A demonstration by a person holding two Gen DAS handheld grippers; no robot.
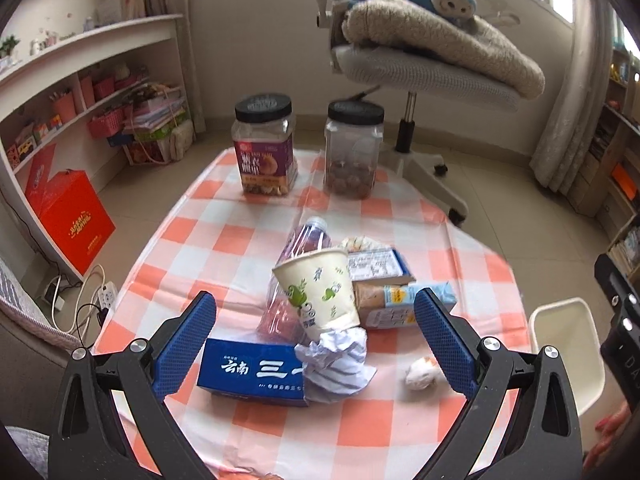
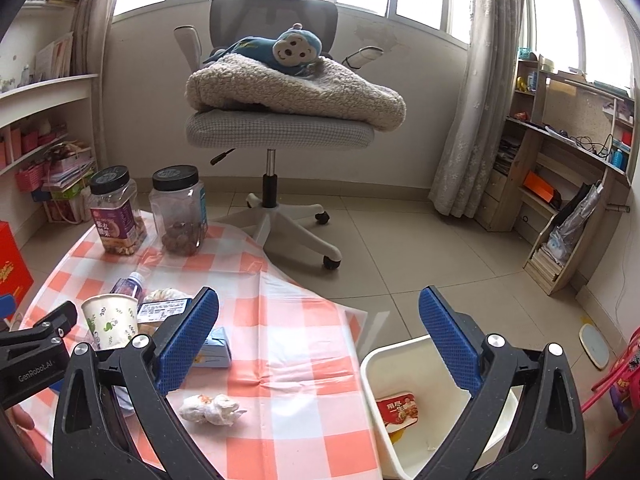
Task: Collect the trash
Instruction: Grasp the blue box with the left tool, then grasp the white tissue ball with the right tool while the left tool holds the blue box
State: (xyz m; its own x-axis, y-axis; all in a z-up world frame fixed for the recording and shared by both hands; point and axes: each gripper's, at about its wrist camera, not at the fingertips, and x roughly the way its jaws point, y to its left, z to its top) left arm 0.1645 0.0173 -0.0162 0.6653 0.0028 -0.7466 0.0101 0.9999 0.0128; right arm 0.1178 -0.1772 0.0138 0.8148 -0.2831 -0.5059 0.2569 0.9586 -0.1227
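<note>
Trash lies piled on the checked tablecloth (image 1: 224,208): a paper cup (image 1: 320,288) tipped over an empty plastic bottle (image 1: 298,248), a blue box (image 1: 248,372), a crumpled striped paper (image 1: 336,360), a small milk carton (image 1: 404,304) and a white paper wad (image 1: 420,374). My left gripper (image 1: 316,340) hangs open above the pile, its fingers either side of the blue box and crumpled paper. My right gripper (image 2: 320,340) is open and empty over the table's right edge. Below it stands a white bin (image 2: 400,360) holding a red wrapper (image 2: 400,410). The paper wad (image 2: 210,409) lies near the right gripper's left finger.
Two black-lidded jars (image 1: 266,148) (image 1: 354,152) stand at the table's far end. A grey office chair (image 2: 276,120) with a blanket and plush toy is behind the table. Shelves line the left (image 1: 80,92) and right (image 2: 568,176) walls. A red box (image 1: 70,220) sits on the floor.
</note>
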